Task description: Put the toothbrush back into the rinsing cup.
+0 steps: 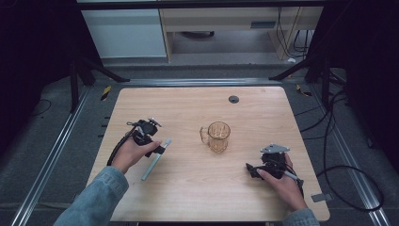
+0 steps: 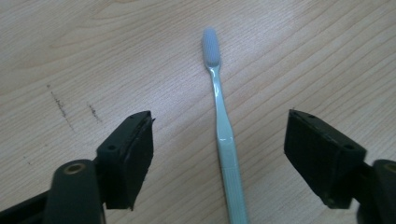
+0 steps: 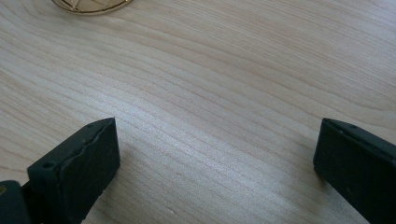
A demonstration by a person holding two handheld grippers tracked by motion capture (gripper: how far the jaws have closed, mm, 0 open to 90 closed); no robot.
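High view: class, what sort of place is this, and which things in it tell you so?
Probably a lab or recording workspace: a bare wooden table on a metal-railed floor, dark curtains at the sides, and cables trailing beside it.

Both forearms entering at the bottom of the high view wear blue denim sleeves, the left sleeve (image 1: pixel 96 197) long and rumpled at lower left, the right cuff (image 1: pixel 301 217) a small patch at the lower right edge. The left gripper (image 1: pixel 149 135) is black with a small metal fitting on top and a black cable looping off its left side, while the right gripper (image 1: pixel 263 168) is black and carries a grey three-cornered plate. In the two gripper views each jaw is a matte black wedge with a flat inner pad, small screw holes and, at lower left, a brass-ringed hole in the arm.
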